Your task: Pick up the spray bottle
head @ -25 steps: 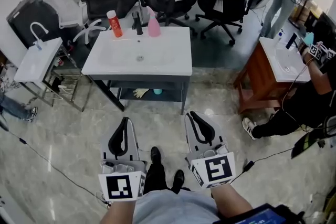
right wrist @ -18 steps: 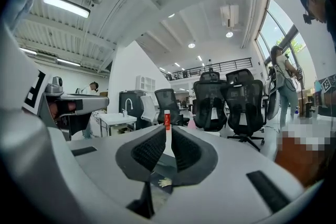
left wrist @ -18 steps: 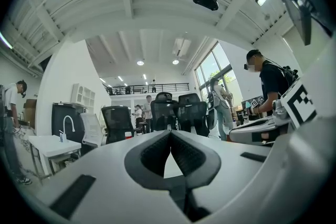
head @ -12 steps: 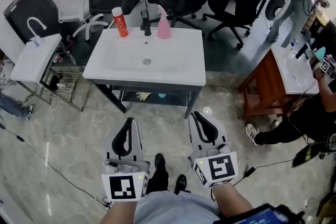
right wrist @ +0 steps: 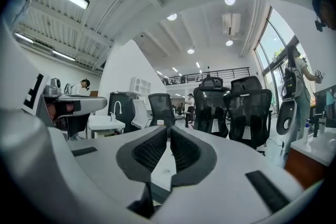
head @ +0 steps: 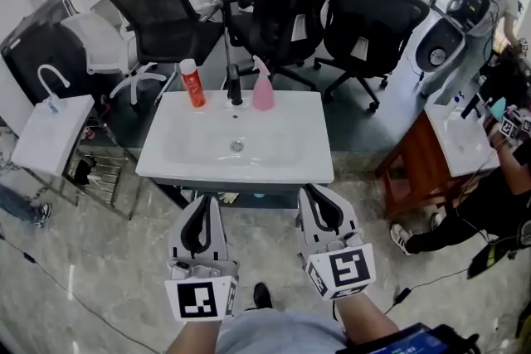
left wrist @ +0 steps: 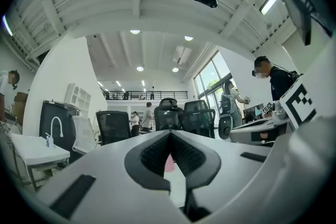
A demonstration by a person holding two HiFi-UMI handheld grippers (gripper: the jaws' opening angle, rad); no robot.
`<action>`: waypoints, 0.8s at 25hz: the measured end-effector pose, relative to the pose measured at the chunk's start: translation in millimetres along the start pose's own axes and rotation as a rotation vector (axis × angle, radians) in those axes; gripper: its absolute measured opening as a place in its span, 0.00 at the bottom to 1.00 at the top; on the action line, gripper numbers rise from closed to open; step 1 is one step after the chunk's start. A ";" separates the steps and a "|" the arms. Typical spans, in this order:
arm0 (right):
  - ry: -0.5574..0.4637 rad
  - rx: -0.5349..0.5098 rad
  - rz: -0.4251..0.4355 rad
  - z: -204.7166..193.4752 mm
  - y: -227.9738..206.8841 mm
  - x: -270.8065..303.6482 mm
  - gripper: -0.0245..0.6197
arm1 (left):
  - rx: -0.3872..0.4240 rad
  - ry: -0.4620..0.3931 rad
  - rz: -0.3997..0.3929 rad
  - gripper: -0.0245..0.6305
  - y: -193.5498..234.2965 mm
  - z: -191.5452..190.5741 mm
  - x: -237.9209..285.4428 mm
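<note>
The pink spray bottle (head: 263, 87) stands upright at the back edge of a white sink counter (head: 286, 166), just right of a black faucet (head: 235, 85). A red bottle (head: 192, 83) stands left of the faucet. My left gripper (head: 202, 205) and right gripper (head: 314, 195) are held side by side at the counter's near edge, well short of the bottle. Both are shut with nothing between their jaws. In the left gripper view a strip of the pink bottle (left wrist: 169, 164) shows below the closed tips of the left gripper (left wrist: 170, 134). The right gripper (right wrist: 168, 128) points over the basin.
Black office chairs (head: 286, 4) crowd behind the counter. A small white sink (head: 48, 135) on a metal rack stands at the left. At the right a wooden stand (head: 415, 170) carries another sink, with a seated person (head: 489, 186) beside it.
Both grippers have moved forward together to the sink counter's near edge. The counter and its bottles now sit nearer and lower in the head view.
</note>
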State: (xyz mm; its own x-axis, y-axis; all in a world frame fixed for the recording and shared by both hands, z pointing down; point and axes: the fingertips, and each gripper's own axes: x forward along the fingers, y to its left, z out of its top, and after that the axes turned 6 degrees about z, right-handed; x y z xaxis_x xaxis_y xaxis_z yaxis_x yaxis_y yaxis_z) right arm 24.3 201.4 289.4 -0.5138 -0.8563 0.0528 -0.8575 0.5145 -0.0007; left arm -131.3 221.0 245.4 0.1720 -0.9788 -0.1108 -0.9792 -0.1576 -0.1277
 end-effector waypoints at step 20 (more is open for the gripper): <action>0.035 -0.010 -0.108 -3.5 -7.0 44.1 0.08 | -0.061 0.026 -0.118 0.06 19.7 -34.1 51.6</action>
State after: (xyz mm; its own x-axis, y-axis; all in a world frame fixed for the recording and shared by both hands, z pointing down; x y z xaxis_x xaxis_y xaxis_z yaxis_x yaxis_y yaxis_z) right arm 7.8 160.3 295.3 -0.4167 -0.9049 0.0867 -0.9076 0.4195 0.0171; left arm -145.5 163.0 270.8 0.2846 -0.9559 -0.0730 -0.9571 -0.2790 -0.0778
